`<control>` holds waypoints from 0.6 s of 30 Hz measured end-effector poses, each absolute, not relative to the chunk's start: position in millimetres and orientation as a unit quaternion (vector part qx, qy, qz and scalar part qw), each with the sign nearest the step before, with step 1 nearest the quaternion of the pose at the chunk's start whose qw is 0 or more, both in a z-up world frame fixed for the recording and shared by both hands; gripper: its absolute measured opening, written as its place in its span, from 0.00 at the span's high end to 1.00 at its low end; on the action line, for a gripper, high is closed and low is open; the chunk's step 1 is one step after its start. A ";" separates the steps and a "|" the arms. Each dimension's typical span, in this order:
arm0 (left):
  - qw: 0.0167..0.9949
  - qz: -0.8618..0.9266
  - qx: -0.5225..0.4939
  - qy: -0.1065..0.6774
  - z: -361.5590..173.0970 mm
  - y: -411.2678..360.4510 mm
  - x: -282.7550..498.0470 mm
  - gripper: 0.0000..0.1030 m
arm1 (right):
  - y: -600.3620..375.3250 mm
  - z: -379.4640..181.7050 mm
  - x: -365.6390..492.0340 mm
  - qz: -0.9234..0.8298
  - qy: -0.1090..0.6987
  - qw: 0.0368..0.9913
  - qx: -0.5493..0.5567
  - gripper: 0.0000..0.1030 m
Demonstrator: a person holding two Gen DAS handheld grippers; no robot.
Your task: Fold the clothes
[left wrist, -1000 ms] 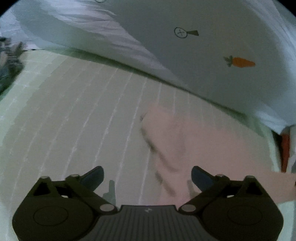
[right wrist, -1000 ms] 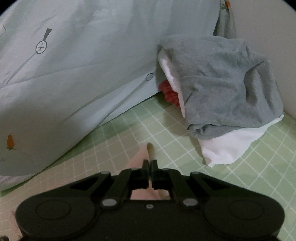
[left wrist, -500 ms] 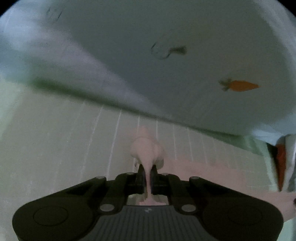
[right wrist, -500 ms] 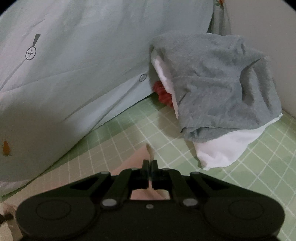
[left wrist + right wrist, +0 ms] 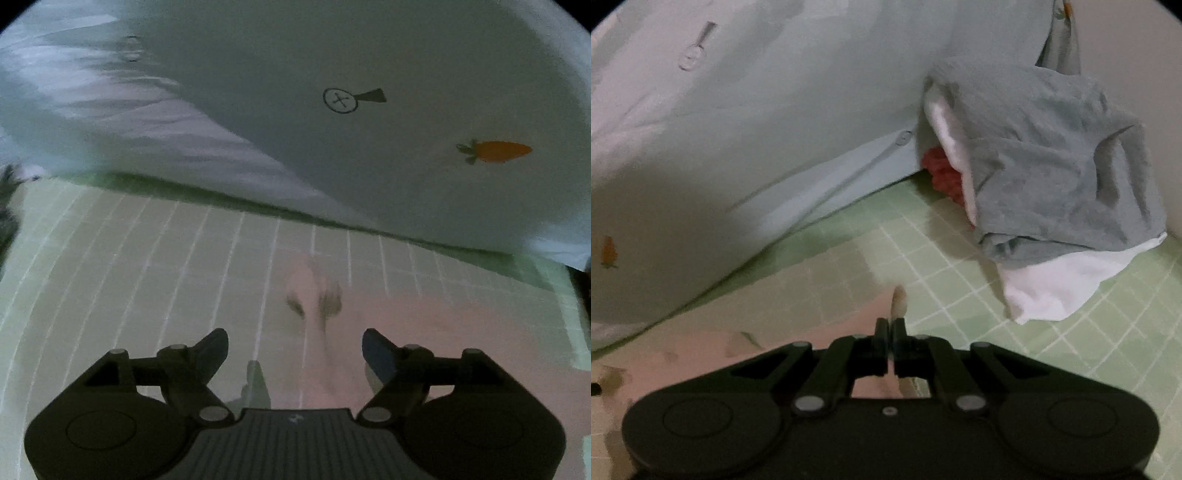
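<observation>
A pale pink garment (image 5: 424,332) lies on the green checked sheet (image 5: 147,277). A pinched-up ridge (image 5: 310,291) of it stands just ahead of my left gripper (image 5: 295,343). That gripper's jaws are opening and stand wide, and the pads touch nothing. The cloth lies below and ahead of them. In the right wrist view my right gripper (image 5: 891,325) is shut on an edge of the pink garment (image 5: 775,343). A small tip of cloth (image 5: 898,301) pokes out past the closed fingertips.
A bulky pale blue duvet (image 5: 369,147) with carrot prints lies along the far side, seen again as the duvet (image 5: 738,129). Against the wall (image 5: 1126,44) sits a heap: a grey garment (image 5: 1052,166) over a white one (image 5: 1052,288) and something red (image 5: 942,173).
Half a second ago my left gripper was shut on a pinch of the pink garment. It has let go and opened wide. The right gripper stays shut on the cloth.
</observation>
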State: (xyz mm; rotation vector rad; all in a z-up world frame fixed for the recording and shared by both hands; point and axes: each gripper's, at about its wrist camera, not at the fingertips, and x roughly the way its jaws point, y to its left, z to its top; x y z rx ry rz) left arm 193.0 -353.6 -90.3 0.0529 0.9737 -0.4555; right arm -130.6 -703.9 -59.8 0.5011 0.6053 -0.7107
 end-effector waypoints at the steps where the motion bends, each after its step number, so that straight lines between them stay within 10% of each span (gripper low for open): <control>1: 0.860 -0.212 0.023 0.465 -87.5 -349.0 185.7 0.16 | -698.8 -57.2 -132.6 -0.331 0.284 0.867 0.242 0.97; 18: 0.851 -0.214 0.044 0.478 -73.2 -249.8 42.6 0.16 | -484.2 -71.1 -159.1 -0.123 0.352 0.915 0.152 0.97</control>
